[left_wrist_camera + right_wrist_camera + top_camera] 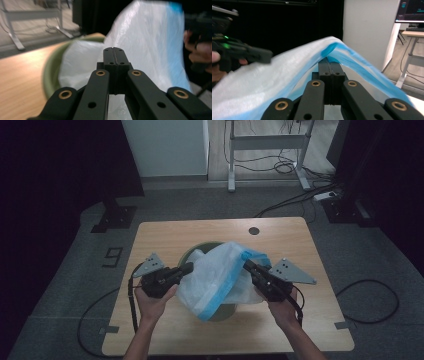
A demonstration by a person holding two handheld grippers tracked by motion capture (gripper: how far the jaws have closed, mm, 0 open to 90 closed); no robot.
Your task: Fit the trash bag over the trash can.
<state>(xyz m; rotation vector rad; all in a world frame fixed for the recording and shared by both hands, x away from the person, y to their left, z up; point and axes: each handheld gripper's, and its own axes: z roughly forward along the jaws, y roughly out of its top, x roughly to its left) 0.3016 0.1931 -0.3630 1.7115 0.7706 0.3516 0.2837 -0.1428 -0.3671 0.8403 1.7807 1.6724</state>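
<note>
- The right gripper point(248, 265) has its jaws closed on the blue-edged rim of the white bin liner point(220, 270), lifting that hem into a peak, probably to spread the bag's mouth.
- The left gripper point(188, 268) has its jaws pressed together at the liner's other side; whether film is pinched between them I cannot tell.
- The liner hangs between both grippers, draped over the green bin point(223, 312) standing mid-table point(165, 232).

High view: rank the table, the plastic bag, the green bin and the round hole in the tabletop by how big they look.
1. table
2. plastic bag
3. green bin, though the bag covers most of it, so its rank under the bag is unsure
4. round hole
</note>
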